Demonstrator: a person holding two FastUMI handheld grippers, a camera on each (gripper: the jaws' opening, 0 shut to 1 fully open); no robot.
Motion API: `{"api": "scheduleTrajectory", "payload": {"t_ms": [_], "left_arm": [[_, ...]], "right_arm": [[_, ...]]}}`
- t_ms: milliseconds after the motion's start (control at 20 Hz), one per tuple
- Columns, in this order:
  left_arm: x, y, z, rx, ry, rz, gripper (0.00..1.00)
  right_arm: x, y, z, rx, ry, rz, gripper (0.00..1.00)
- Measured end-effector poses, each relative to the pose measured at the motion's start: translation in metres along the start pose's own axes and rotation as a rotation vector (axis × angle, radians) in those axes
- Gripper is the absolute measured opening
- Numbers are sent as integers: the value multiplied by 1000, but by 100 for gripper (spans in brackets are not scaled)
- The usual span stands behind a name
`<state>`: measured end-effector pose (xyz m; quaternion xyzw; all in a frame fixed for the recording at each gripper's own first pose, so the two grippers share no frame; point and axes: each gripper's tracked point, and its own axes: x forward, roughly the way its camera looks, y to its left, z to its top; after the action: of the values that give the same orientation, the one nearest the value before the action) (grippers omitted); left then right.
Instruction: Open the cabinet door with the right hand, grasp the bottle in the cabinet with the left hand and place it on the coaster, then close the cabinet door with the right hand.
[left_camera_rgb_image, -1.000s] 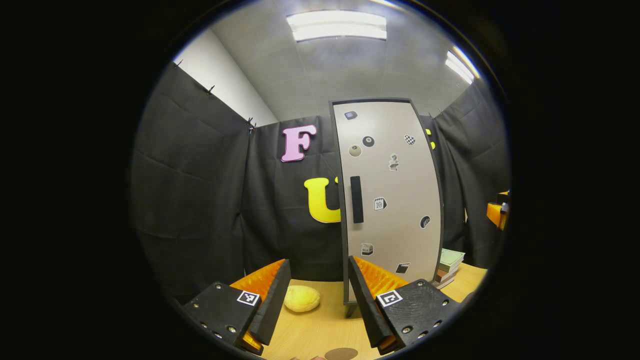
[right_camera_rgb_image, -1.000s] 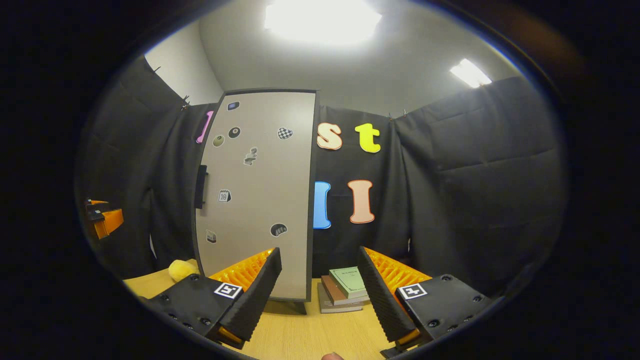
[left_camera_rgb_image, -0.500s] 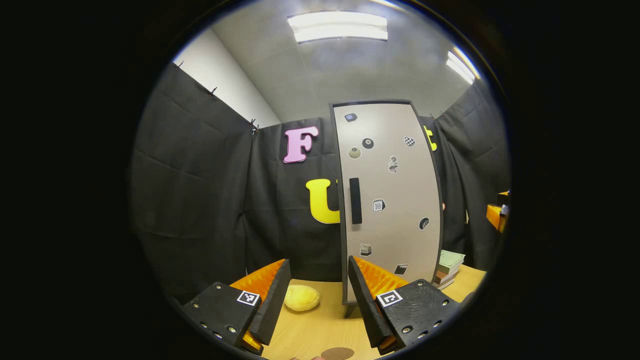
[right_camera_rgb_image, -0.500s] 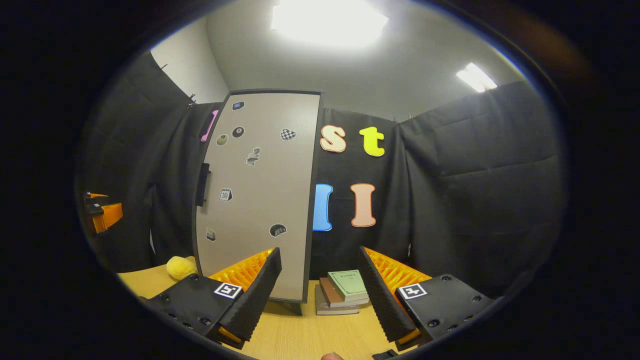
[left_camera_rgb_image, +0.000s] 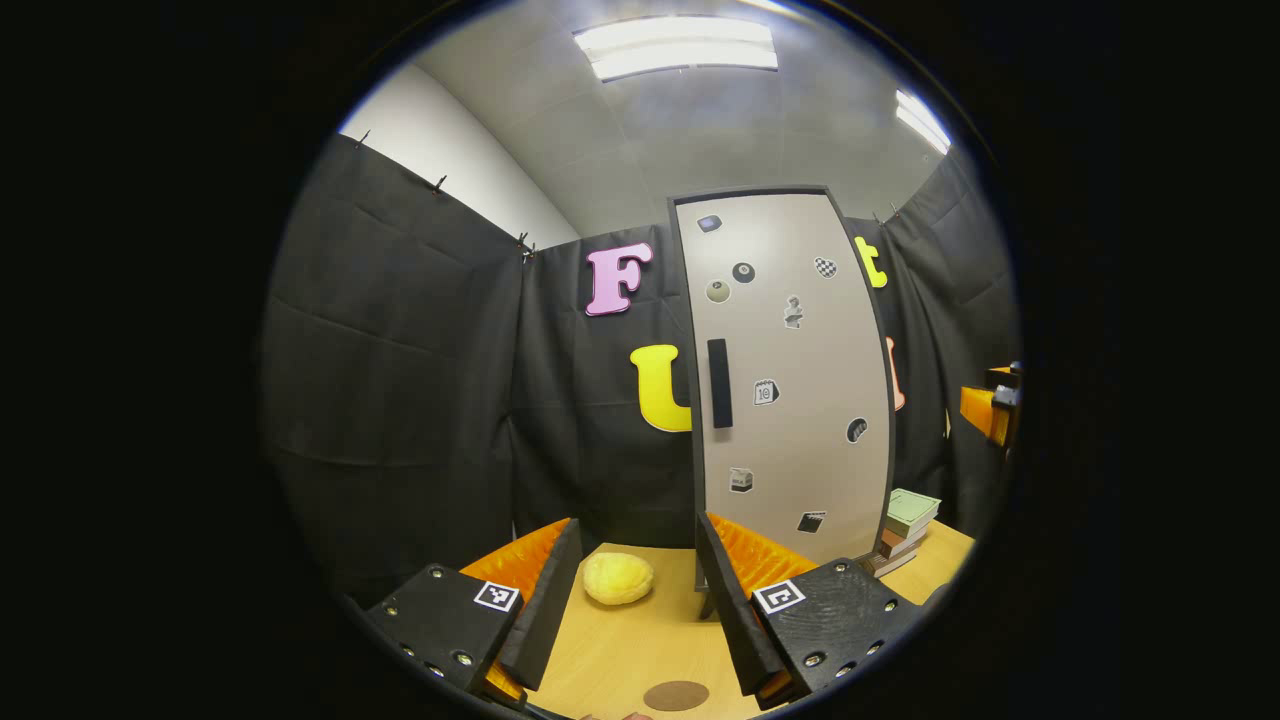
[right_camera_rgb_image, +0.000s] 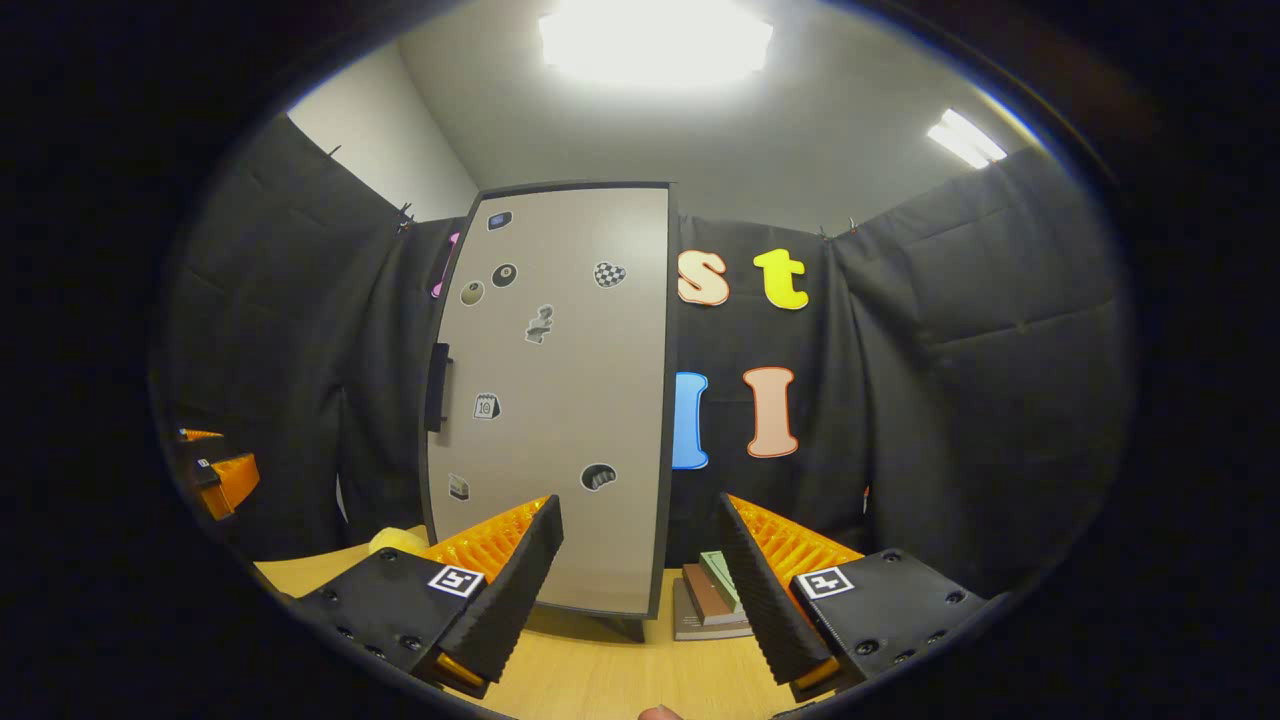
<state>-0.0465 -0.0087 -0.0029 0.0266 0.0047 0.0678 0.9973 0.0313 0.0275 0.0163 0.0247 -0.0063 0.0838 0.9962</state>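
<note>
A tall cabinet stands on the wooden table with its beige door (left_camera_rgb_image: 795, 390) (right_camera_rgb_image: 560, 400) shut; stickers dot the door and a dark vertical handle (left_camera_rgb_image: 719, 383) (right_camera_rgb_image: 437, 387) sits near its left edge. The bottle is hidden behind the door. A round brown coaster (left_camera_rgb_image: 676, 695) lies on the table just in front of my left gripper (left_camera_rgb_image: 640, 590), which is open and empty, short of the cabinet. My right gripper (right_camera_rgb_image: 640, 570) is open and empty too, facing the door's lower right part. At each view's edge the other gripper (left_camera_rgb_image: 990, 412) (right_camera_rgb_image: 220, 475) shows.
A yellow sponge-like lump (left_camera_rgb_image: 618, 578) (right_camera_rgb_image: 395, 541) lies on the table left of the cabinet. A stack of books (left_camera_rgb_image: 905, 530) (right_camera_rgb_image: 712, 600) rests to the cabinet's right. Black cloth walls close the booth behind and on both sides.
Both views have shifted so the cabinet sits a little further right in each and looks slightly larger in the right gripper view. More of the coaster shows. The door stays shut.
</note>
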Motion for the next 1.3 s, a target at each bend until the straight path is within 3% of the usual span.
{"api": "scheduleTrajectory", "payload": {"t_ms": [750, 1300], "left_arm": [[42, 124, -4, 51, -37, 106, 67], [59, 195, -35, 61, 2, 184, 67]], "right_arm": [[107, 124, 52, 84, 5, 102, 98], [171, 211, 64, 66, 27, 165, 97]]}}
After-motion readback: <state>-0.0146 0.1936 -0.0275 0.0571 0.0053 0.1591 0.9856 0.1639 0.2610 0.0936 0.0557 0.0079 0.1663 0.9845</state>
